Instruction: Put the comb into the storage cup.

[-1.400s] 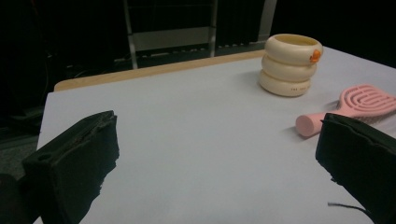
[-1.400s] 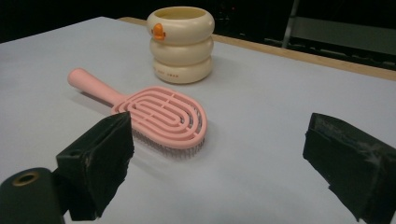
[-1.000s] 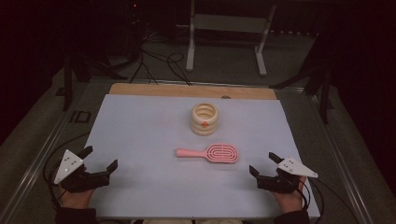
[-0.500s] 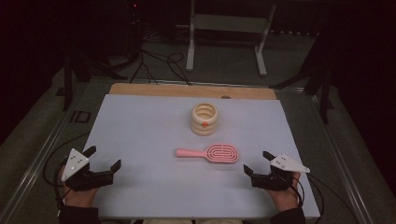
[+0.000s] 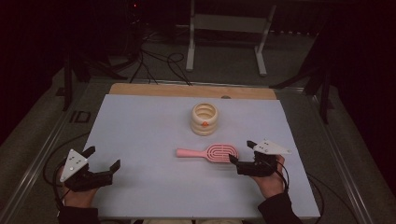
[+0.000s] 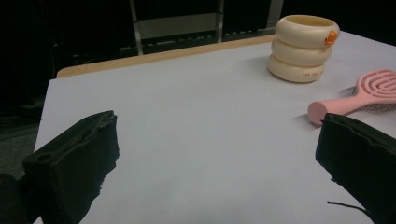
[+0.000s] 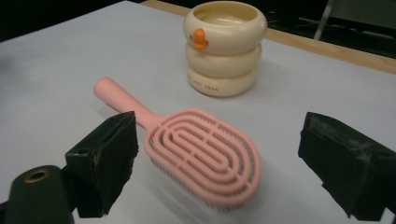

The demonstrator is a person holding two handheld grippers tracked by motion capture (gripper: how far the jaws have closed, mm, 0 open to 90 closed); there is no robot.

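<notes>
High view: table (image 5: 140, 135) w/ pale sheet on top, wood strip along the 12 o'clock edge. Nothing on it is held yet.

Cream holder (image 5: 204, 119), three stacked rings w/ an orange beak on the front, stands upright just past table centre toward 12 o'clock. Open mouth up, looks empty from the right gripper view.

Pink hairbrush (image 5: 210, 152) lies flat near centre, just at 6 o'clock of the holder, apart from it. Head points to 3 o'clock, handle to 9 o'clock.

Right gripper (image 5: 242, 155) sits at 3 o'clock of the brush head, jaws spread wide, tips right by the head. In the right gripper view the head lies between the two jaws but neither pad touches it, as far as I can tell.

Left gripper (image 5: 102, 159) is well apart at 8 o'clock of the table, jaws spread, nothing between them; the handle end shows beside one jaw in the left gripper view.

Progress, my read: early. Approach to the brush looks nearly done on the right side; the grab, the lift and prob. the drop into the holder are all left.
</notes>
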